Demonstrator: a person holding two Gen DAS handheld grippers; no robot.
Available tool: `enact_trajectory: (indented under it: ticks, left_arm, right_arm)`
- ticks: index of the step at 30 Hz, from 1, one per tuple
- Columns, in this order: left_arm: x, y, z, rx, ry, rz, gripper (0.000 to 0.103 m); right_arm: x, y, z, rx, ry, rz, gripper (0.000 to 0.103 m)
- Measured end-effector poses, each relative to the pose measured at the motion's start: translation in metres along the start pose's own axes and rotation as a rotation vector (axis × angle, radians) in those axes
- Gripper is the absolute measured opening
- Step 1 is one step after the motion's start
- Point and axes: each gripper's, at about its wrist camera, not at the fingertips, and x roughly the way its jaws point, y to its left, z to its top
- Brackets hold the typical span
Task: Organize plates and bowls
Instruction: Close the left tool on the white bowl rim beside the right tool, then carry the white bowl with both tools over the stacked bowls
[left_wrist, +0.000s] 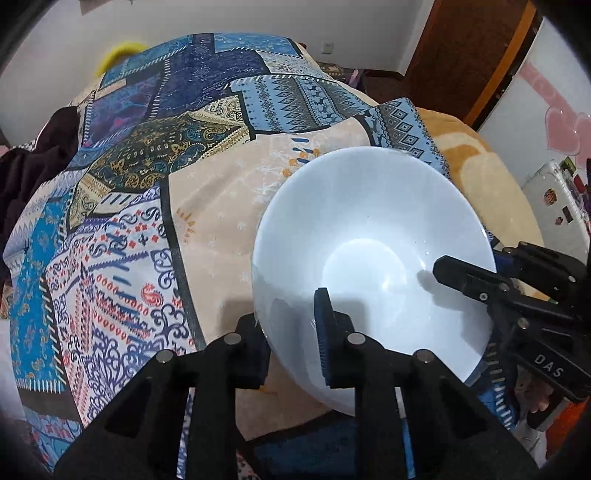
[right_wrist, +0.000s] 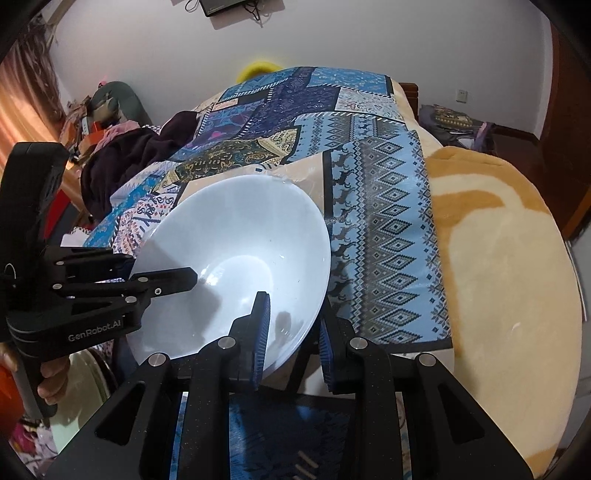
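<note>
left wrist view, white bowl (left_wrist: 369, 236) seemingly empty, both tools gripping rim

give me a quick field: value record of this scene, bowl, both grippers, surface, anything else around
bowl: one white bowl, empty, tilted
left gripper: straddles the bowl's near rim, one finger inside, one outside
right gripper: straddles the opposite rim the same way
grip state: both appear closed on the rim
support: whether the bowl touches the cloth cannot be told
surface: patchwork cloth in blue, cream and navy
beside cloth: tan fleece blanket to the right
other: dark clothing at the cloth's left edge
plates: none in view
</note>
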Motion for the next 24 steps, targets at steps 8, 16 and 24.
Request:
enact_trajectory:
  ticks: [8,16,24]
  left_arm:
    - [-0.029,-0.002,-0.017,0.000,-0.038,0.019,0.021]
    - [-0.073,-0.012,-0.034,0.010,-0.101,0.020,0.021]
    - [-0.113,-0.011,-0.053,-0.001,-0.149,0.016,0.021]
  right_arm:
    - [-0.017,0.018,-0.009,-0.002,-0.018,-0.009,0.022]
    - [-0.046,0.035,-0.014,-0.008,-0.059,-0.019,0.022]
    - [-0.072,0.059,-0.017,-0.029,-0.102,-0.019,0.022]
